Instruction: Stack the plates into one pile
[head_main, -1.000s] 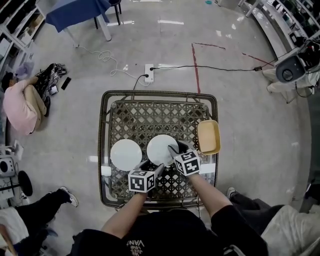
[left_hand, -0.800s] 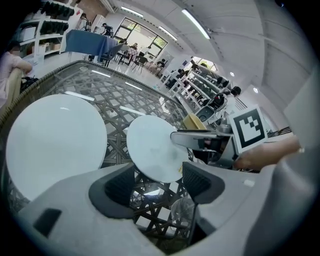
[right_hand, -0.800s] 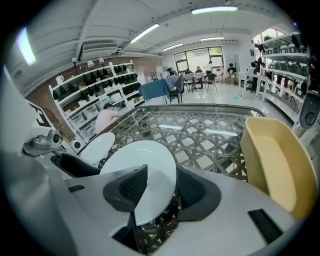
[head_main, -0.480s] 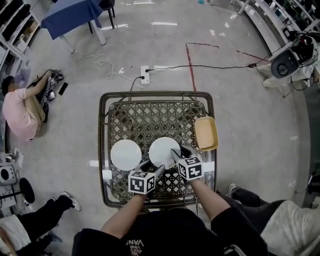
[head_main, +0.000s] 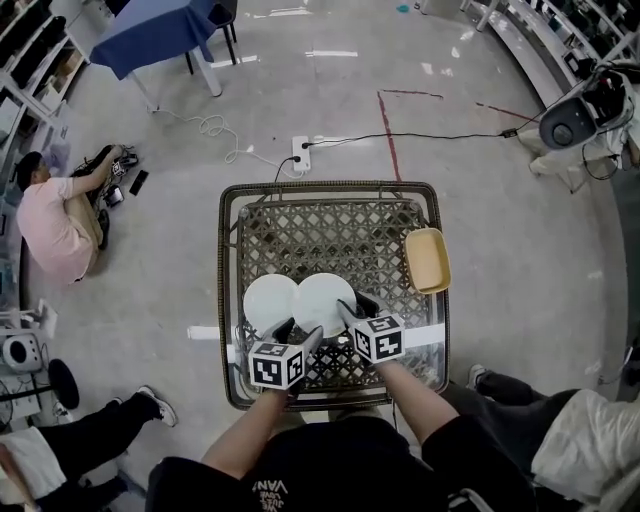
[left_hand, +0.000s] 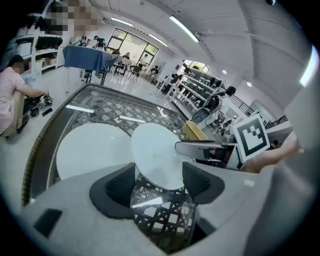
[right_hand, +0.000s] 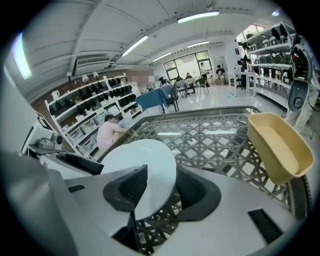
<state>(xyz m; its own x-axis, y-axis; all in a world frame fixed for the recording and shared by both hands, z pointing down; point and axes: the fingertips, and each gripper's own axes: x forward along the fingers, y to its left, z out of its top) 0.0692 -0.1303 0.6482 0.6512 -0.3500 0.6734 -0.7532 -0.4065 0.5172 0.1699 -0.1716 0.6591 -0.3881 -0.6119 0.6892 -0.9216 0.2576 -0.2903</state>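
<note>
Overlapping the second plate (head_main: 266, 303), the raised plate (head_main: 322, 300) sits pinched in the right gripper (head_main: 353, 305); the left gripper (head_main: 297, 331) apparently gapes clear; a yellow dish (head_main: 427, 260) lies apart.

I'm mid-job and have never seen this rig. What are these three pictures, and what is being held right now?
There is no robot arm. A person holds a gripper in each hand, the left gripper and the right gripper. The marker cubes are part of them.

The wide picture comes from a camera on the person's head, looking down. The other two come from cameras riding on each gripper, looking along its jaws.

On the table are two white plates and a yellow dish at the right edge. The right jaws pinch the rim of the right plate, which is tilted and overlaps the left plate. That rim also sits between the left jaws, but I cannot tell whether they press on it.
</note>
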